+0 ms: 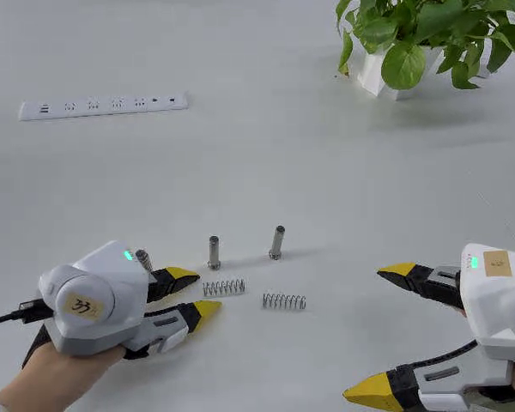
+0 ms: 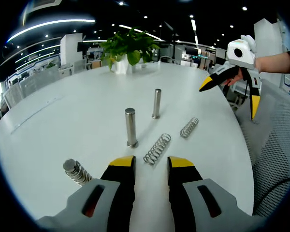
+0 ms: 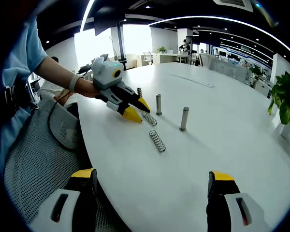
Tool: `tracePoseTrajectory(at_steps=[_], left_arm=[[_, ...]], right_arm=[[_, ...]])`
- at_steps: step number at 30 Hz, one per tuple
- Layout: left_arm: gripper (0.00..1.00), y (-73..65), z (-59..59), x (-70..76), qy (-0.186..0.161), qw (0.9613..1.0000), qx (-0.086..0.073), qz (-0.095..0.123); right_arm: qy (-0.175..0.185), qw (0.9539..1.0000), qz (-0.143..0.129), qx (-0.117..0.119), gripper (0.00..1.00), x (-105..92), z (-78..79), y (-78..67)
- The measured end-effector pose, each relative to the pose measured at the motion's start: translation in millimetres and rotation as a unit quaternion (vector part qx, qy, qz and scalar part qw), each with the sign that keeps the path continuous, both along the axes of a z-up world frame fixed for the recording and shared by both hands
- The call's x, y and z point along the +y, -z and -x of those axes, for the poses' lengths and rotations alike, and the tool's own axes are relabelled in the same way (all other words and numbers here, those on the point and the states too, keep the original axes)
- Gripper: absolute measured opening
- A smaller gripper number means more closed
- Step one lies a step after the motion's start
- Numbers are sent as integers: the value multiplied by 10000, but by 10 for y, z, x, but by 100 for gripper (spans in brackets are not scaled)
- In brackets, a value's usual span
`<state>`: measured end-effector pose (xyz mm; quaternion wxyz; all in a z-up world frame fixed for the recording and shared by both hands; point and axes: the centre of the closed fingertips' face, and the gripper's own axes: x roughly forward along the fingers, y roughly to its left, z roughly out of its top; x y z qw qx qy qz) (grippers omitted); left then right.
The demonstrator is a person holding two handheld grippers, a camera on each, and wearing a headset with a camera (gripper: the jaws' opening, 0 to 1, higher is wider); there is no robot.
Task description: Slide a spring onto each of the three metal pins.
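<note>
Readable text, head view: one item only. Tan sticker (image 1: 83, 306) on the round side housing of the left gripper (image 1: 199, 290), lower left of frame. It has a handwritten "33" in dark ink, slightly tilted.

Second tan sticker (image 1: 498, 263) sits on the top face of the right gripper (image 1: 369, 333), lower right of frame. Only a faint mark shows on it, too small to read.

White power strip (image 1: 103, 106), upper left of frame, has small dark marks along the sockets. Not legible at this size.

Left gripper view and right gripper view: nothing legible in either.
</note>
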<state>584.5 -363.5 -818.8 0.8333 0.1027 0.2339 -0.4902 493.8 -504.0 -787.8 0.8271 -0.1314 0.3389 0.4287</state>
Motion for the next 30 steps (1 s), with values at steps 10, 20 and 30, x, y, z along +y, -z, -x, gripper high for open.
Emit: tracePoseTrajectory(at_steps=[10,20,30], left_arm=[[14,8,6,-34,67,10000,48,12],[12,13,78,20,182,9998,50,-72],[9,-4,87,-26,370,9992,-23,-141]], right_arm=[[52,10000,-12,18,95,10,32,15],[21,10000,-18,32,95,42,41,19],[10,10000,-2,66,94,37,55,26]])
